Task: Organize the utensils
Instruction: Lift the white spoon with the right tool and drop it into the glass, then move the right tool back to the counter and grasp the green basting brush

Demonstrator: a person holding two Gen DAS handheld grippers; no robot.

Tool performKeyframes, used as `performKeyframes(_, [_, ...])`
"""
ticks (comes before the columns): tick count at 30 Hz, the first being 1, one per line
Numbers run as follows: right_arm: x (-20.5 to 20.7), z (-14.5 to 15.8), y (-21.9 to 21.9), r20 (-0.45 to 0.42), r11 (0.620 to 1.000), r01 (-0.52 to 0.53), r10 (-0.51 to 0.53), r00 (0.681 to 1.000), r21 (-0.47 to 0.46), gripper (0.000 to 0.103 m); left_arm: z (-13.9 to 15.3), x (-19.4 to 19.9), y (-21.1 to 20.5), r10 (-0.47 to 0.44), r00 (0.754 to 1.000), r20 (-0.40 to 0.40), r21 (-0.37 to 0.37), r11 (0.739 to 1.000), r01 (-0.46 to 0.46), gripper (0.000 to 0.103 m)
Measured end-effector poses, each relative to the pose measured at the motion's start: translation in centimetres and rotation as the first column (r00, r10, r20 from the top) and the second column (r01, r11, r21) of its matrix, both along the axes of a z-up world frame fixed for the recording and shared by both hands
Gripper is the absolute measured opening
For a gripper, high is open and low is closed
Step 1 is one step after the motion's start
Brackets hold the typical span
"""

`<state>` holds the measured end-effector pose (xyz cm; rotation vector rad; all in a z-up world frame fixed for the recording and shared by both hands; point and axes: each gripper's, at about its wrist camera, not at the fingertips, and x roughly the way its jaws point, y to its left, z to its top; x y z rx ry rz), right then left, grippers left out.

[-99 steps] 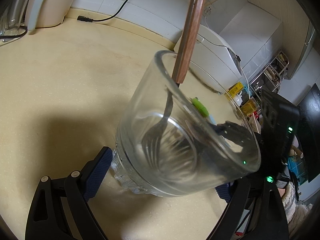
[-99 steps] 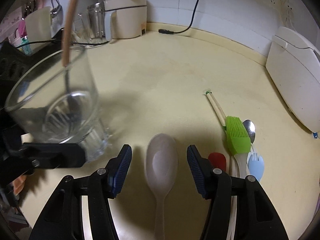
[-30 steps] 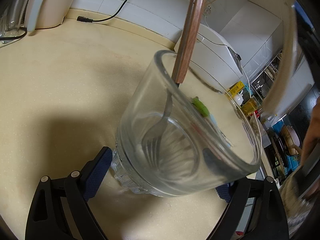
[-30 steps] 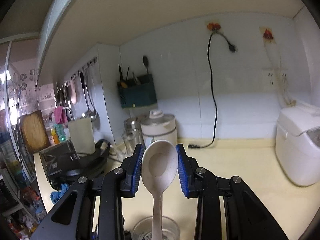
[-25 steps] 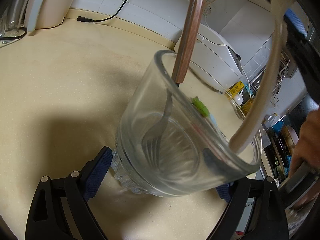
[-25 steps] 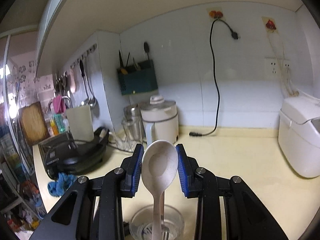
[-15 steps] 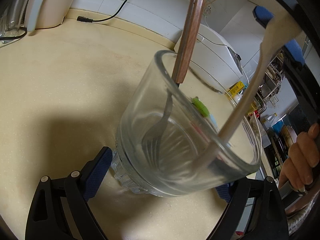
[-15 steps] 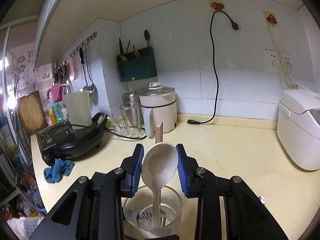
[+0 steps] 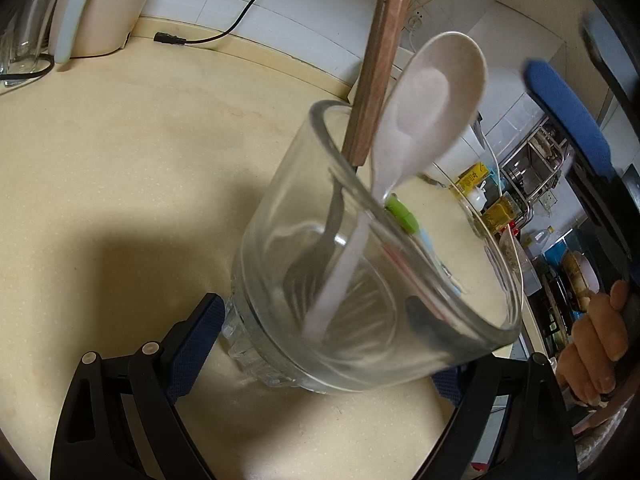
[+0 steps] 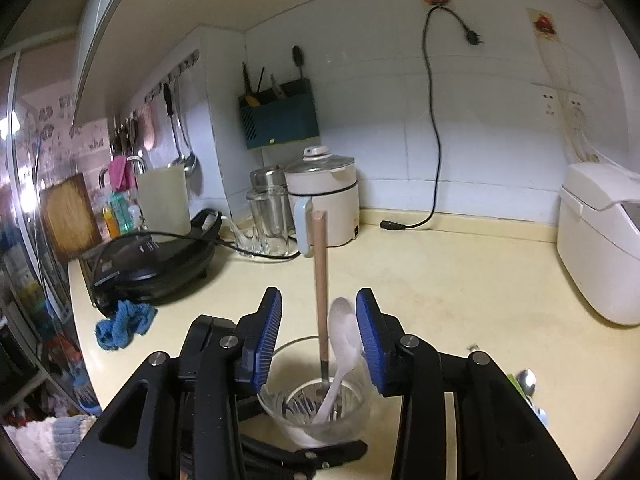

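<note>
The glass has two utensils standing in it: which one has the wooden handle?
The fork, tines down in the glass, carries the straight brown wooden handle. The other, the spoon, is pale plastic, bowl up.

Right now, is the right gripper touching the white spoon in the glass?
Apart. The right wrist view shows the right gripper with jaws just opened, a visible gap at each blue pad, and the white spoon standing free in the glass.

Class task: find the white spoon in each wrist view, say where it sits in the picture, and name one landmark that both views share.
Left wrist: white spoon upper right of centre, bowl up, handle down inside the glass.
Right wrist: spoon low centre, in the glass, between the open right gripper pads.
Shared landmark: the fork's wooden handle.
</note>
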<state>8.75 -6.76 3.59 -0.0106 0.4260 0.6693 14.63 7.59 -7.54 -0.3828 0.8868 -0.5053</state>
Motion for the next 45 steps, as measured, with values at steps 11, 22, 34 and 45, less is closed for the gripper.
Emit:
performKeyframes(11, [-1.1, 0.9, -7.0, -0.005, 0.989, 0.148, -0.148, 0.989, 0.018, 0.040, 0.0, 0.0, 0.0, 0.000, 1.000, 0.000, 0.000, 1.000, 0.000, 0.094])
performKeyframes(22, [-1.3, -2.1, -16.2, -0.133, 0.940, 0.339, -0.330, 0.934, 0.048, 0.040, 0.0, 0.0, 0.0, 0.000, 1.000, 0.000, 0.000, 1.000, 0.000, 0.094])
performKeyframes(34, [0.3, -7.1, -18.7, -0.294, 0.930, 0.368, -0.353, 0.888, -0.005, 0.040, 0.0, 0.0, 0.0, 0.000, 1.000, 0.000, 0.000, 1.000, 0.000, 0.094])
performKeyframes(45, [3.1, -7.3, -12.7, -0.222, 0.938, 0.274, -0.319, 0.921, -0.212, 0.043, 0.0, 0.0, 0.0, 0.000, 1.000, 0.000, 0.000, 1.000, 0.000, 0.094])
